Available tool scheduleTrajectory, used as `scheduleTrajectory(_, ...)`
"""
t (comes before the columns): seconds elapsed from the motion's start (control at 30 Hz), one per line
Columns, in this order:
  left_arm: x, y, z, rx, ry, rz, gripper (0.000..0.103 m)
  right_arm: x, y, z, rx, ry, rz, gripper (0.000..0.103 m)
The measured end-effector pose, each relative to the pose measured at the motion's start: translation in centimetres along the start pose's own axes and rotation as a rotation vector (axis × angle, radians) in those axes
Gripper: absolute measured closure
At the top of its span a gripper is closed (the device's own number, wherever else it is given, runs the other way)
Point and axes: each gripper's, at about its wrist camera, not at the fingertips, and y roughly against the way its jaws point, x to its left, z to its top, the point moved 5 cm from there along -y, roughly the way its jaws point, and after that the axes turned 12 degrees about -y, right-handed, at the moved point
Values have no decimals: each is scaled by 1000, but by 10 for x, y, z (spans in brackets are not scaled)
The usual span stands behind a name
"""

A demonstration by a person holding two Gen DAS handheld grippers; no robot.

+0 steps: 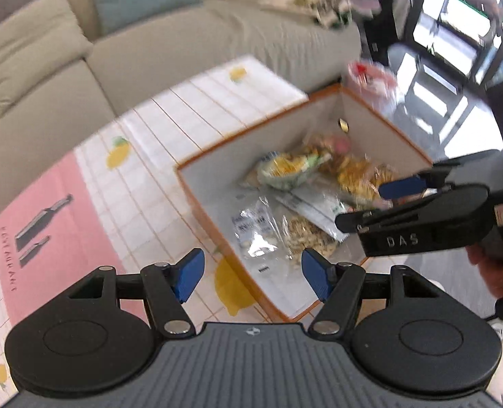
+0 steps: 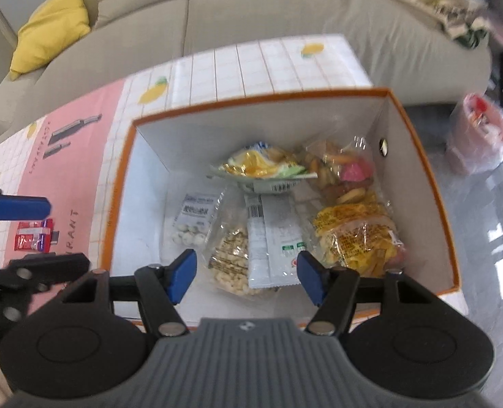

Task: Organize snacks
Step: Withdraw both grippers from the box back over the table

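Box (image 2: 418, 156) long axis runs, seemingly, toward sofa (image 2: 285, 10); packets (image 2: 272, 238) likewise.

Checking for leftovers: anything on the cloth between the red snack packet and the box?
Nothing: in the right wrist view, bare pink tablecloth separates the red packet from the box.

The right gripper (image 2: 246, 277) hangs over an orange-rimmed box (image 2: 421, 156) with its blue jaws apart and nothing between them. Snack bags (image 2: 268, 204) lie piled on the box floor. The box sits on a tablecloth (image 2: 251, 68), where a small red packet (image 2: 33, 236) lies to its left.
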Motion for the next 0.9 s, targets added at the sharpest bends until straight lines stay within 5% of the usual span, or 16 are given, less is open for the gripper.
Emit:
scheduleTrajectory(0.43, 43, 80, -87, -281, 288, 207, 27, 88, 73, -55, -347, 48, 145, 34)
scheduleTrajectory(0.7, 62, 74, -149, -245, 398, 289, 29, 137, 63, -101, -443, 110, 168, 34)
scheduleTrajectory(0.9, 72, 54, -193, -177, 521, 216, 33, 158, 31, -129, -408, 165, 151, 34)
